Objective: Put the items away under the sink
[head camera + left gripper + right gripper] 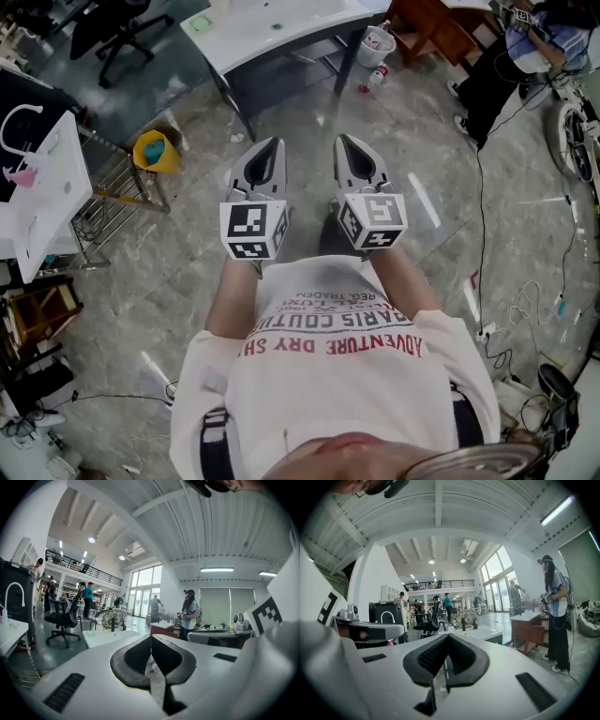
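I hold both grippers side by side in front of my chest, above the marble floor and pointing forward. The left gripper point(273, 142) is shut with nothing in it; in its own view the jaws point(151, 637) meet at the tips. The right gripper point(343, 140) is likewise shut and empty, its dark pads closed together point(448, 636). The white sink unit point(42, 192) with a curved faucet point(21, 122) stands at the far left, well apart from both grippers. The faucet point(14, 594) also shows at the left gripper view's left edge. No item to store is between the jaws.
A white table point(272, 28) stands ahead, with a small white bin point(378, 42) and a bottle point(374, 77) by its leg. A yellow bucket point(156, 150) and wire rack point(112, 192) sit beside the sink. A person point(520, 42) stands at the far right; cables point(525, 309) trail over the floor.
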A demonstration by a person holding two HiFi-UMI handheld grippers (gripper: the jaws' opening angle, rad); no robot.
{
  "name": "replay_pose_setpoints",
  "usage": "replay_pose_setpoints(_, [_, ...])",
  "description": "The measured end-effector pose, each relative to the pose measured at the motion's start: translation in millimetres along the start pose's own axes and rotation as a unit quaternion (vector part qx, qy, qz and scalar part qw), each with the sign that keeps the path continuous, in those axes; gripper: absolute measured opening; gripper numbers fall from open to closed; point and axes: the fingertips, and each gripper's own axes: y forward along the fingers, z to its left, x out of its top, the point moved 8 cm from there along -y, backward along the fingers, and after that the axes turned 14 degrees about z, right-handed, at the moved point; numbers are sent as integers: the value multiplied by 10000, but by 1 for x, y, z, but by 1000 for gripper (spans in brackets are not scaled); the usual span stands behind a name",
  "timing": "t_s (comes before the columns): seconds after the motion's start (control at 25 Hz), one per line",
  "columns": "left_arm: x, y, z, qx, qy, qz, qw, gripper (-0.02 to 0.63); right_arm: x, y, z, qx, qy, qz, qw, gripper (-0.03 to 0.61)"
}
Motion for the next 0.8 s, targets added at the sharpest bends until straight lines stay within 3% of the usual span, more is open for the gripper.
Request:
replay_pose_setpoints(0.28, [33, 63, 4, 405, 71, 53, 9991, 23, 29, 61, -64, 266, 147, 49, 9995, 25])
replay_pose_setpoints(0.56, [84, 136, 15, 823, -366, -259, 9956, 23, 74, 125, -142, 658, 76, 132, 9977, 25])
replay_pose_setpoints(0.8, [108, 211, 13, 1198, -524, -262, 9911, 23, 104, 182, -209, 872, -104, 137, 9960, 25])
